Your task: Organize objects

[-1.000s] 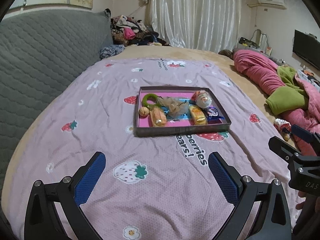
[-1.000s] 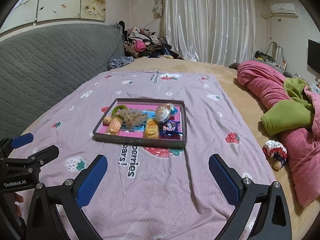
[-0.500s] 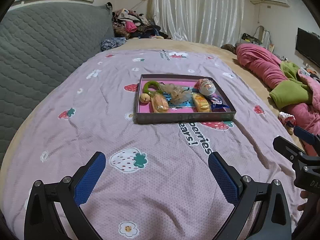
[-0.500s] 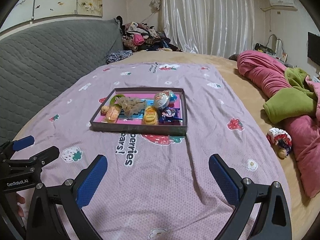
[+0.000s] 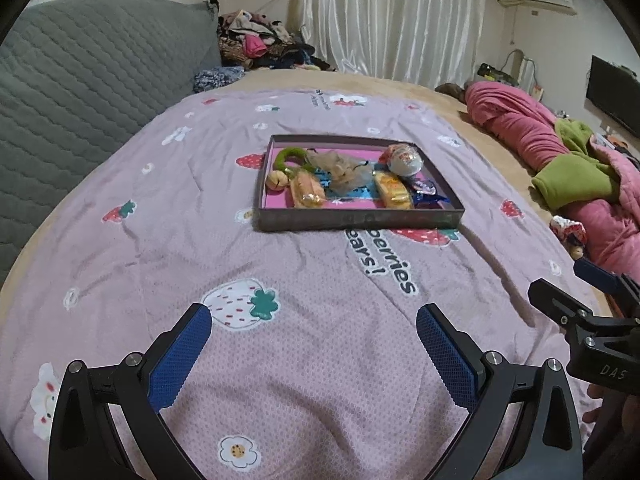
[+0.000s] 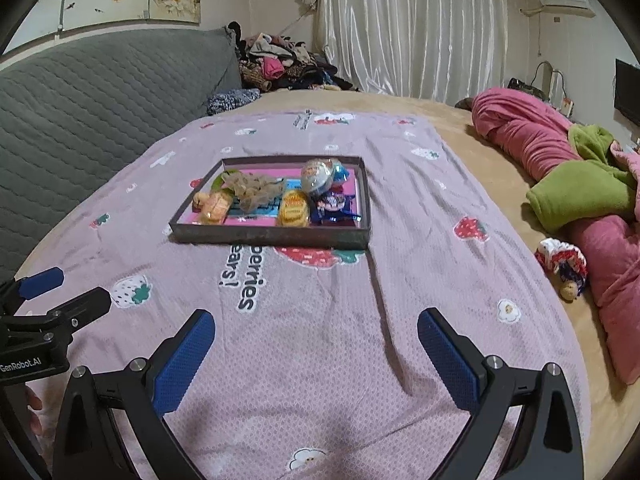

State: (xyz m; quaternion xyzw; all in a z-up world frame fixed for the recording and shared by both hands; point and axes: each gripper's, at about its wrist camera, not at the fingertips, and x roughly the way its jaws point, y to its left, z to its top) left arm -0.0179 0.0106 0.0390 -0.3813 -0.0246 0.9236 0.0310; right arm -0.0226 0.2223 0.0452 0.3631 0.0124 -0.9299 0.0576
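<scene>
Your left view alone shows the side of the right claw at its right edge, with fingertips below it. Your right view alone shows the left claw at its left edge, plus the small doll on the bed beside the pink blanket.

Both claws are spread wide and hold nothing. In each own view the blue pads hang just above the strawberry-print blanket; whether they touch the cloth you cannot tell.

The tray sits on the blanket well beyond both claws, toward the far middle of the bed. From your left claw it lies ahead and slightly right; from your right claw it lies ahead and left.

Inside it are a green ring, a small round yellow piece, an orange wrapped snack, a beige crumpled net, a yellow wrapped snack, an egg-shaped toy at the far right corner, and a blue-purple wrapper near it.
</scene>
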